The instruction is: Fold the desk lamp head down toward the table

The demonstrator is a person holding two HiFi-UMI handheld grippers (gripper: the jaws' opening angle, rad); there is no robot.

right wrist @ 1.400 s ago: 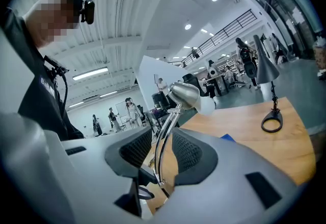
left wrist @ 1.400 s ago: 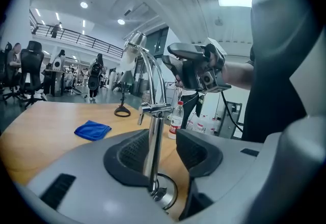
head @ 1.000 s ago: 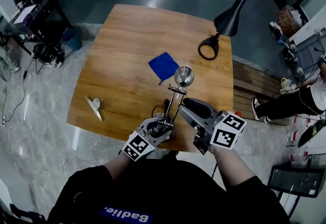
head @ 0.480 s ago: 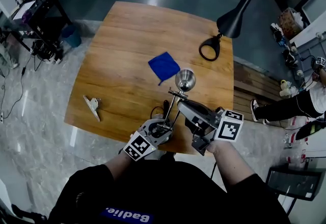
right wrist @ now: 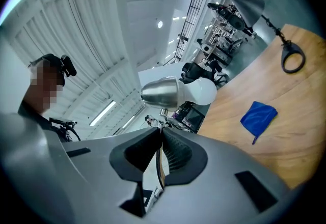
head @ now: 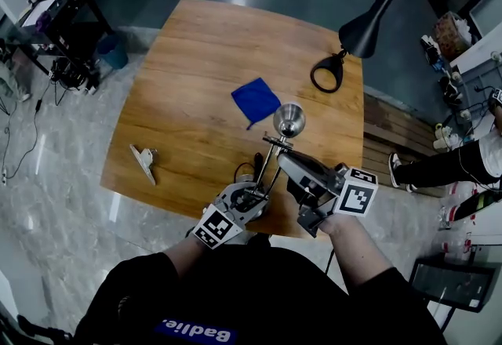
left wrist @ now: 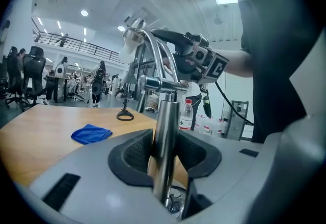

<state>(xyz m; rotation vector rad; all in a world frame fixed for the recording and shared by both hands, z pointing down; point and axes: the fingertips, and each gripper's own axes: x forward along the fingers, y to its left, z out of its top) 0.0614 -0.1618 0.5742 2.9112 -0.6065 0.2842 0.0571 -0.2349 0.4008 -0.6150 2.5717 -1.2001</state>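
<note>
A chrome desk lamp stands near the table's front edge, its head [head: 289, 119] raised on a thin upper arm. In the right gripper view the head [right wrist: 162, 92] and its white bulb [right wrist: 202, 90] sit just beyond the jaws. My left gripper [head: 252, 196] is low at the lamp's upright post [left wrist: 164, 136]. Its jaws are closing and the pads touch the post on both sides [left wrist: 165, 142]. My right gripper [head: 284, 157] is higher, on the thin arm below the head. Its jaws are closing too, and the rod is pinched between the pads [right wrist: 160, 144].
A blue cloth [head: 255, 99] lies mid-table beyond the lamp. A black desk lamp [head: 365, 22] with a ring base [head: 328, 73] stands at the far right corner. A small metal piece [head: 143, 161] lies at the front left of the wooden table [head: 188, 53]. A person sits off to the right [head: 463, 159].
My right gripper has rolled and its jaws have drawn in on the lamp's thin arm. The left gripper has stayed at the post. The lamp head has barely moved.
</note>
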